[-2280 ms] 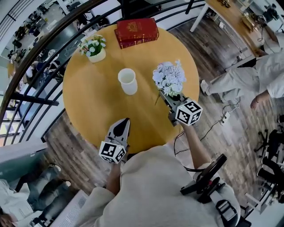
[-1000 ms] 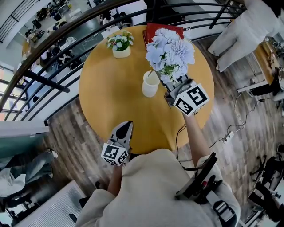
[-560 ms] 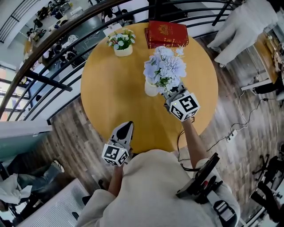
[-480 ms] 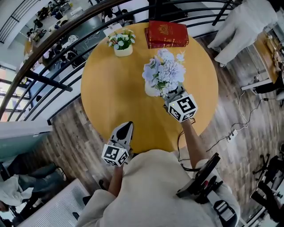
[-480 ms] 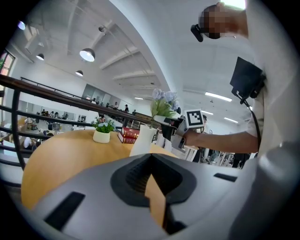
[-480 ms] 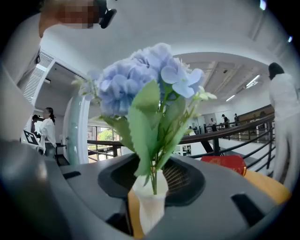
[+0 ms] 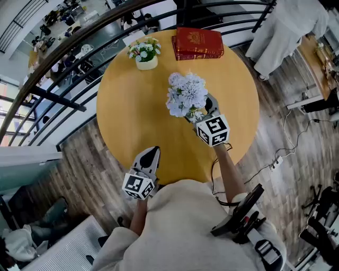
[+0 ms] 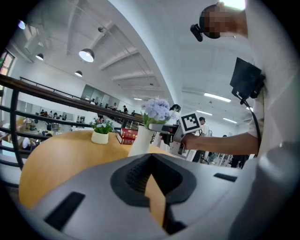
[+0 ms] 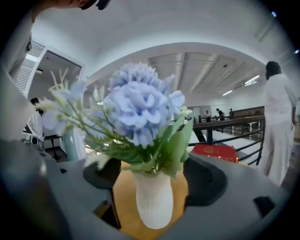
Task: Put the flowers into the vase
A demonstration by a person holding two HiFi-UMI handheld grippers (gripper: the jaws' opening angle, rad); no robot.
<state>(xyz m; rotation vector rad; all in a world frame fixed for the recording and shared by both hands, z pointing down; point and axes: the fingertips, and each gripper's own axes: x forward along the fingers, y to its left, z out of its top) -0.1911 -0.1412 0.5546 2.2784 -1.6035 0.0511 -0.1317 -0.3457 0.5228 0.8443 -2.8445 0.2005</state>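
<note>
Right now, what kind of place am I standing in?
Probably an upper gallery in a large open office or lab building. The round wooden table stands beside a curved black railing, what look like desks show on a floor below, and pendant lamps hang from a high white ceiling.

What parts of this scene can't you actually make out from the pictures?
The vase: in the head view, hidden under the flowers.
The flower stems' lower ends: all views, inside the vase's opaque wall.
Print on the red book: too small everywhere.
Near edge of the table: head view, covered by the person.
</note>
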